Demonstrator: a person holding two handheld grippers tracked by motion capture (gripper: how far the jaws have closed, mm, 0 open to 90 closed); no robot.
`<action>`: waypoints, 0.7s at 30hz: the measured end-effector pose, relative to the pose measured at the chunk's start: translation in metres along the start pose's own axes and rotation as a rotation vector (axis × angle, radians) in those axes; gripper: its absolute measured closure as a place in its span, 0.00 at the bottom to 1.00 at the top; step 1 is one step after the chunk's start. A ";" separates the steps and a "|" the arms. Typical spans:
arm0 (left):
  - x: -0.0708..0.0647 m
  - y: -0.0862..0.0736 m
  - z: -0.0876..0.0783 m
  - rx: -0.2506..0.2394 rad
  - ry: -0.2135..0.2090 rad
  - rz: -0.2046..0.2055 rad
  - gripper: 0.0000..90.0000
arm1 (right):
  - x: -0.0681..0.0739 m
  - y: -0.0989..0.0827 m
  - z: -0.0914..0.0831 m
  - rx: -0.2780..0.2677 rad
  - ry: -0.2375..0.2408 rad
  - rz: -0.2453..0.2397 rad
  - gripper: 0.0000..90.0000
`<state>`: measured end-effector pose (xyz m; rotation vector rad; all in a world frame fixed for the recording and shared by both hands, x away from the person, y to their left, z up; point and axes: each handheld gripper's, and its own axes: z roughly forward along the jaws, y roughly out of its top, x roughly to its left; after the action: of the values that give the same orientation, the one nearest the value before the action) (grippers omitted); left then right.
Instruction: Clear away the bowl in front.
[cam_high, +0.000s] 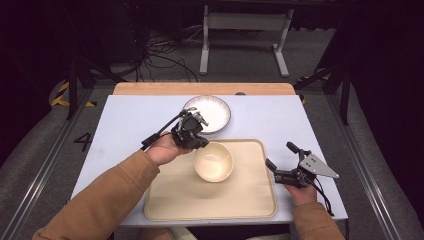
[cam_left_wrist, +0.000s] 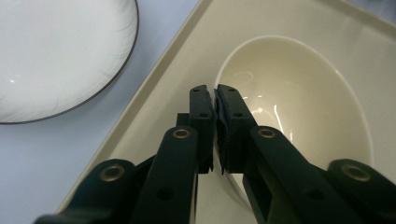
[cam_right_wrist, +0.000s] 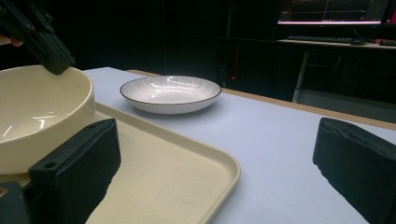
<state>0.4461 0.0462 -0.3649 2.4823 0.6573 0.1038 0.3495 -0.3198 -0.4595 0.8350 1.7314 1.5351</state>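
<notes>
The table (cam_high: 130, 125) carries a cream tray (cam_high: 250, 200) at your near edge, and just beyond the tray's far left corner sits a white plate (cam_high: 212, 111) with a dark rim. The bowl (cam_high: 213, 161), cream like the tray, stands upright in the tray's far half, close to the far edge.

Your left gripper (cam_left_wrist: 215, 95) sits at the bowl's near-left rim, jaws pressed together with one on each side of the wall, pinching the thin rim between them. The grip looks narrow and near the lip, so if you mean to lift, raise it slowly and straight up, keep the wrist level so the bowl does not swing or pivot in the pads, and clear the tray's raised edge before carrying it toward the plate. A smooth glazed rim may slip, so hold the squeeze firm until the bowl is set down flat.

Your right gripper (cam_high: 282, 161) rests off the tray's right side on the table, jaws spread wide with nothing between them. Keep it parked there, well apart from the bowl, unless the tray needs steadying.
</notes>
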 end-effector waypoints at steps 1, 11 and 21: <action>0.000 -0.001 0.001 0.014 0.011 0.001 0.96 | 0.000 0.000 0.000 0.001 -0.001 0.000 0.01; -0.002 -0.005 0.012 0.093 0.001 0.013 0.95 | 0.000 0.000 0.000 0.001 -0.001 0.001 0.01; -0.004 -0.007 0.011 0.073 0.016 0.020 0.92 | 0.000 0.000 0.000 0.000 -0.001 0.001 0.01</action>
<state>0.4419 0.0433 -0.3777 2.5606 0.6544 0.1091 0.3495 -0.3199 -0.4595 0.8369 1.7307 1.5349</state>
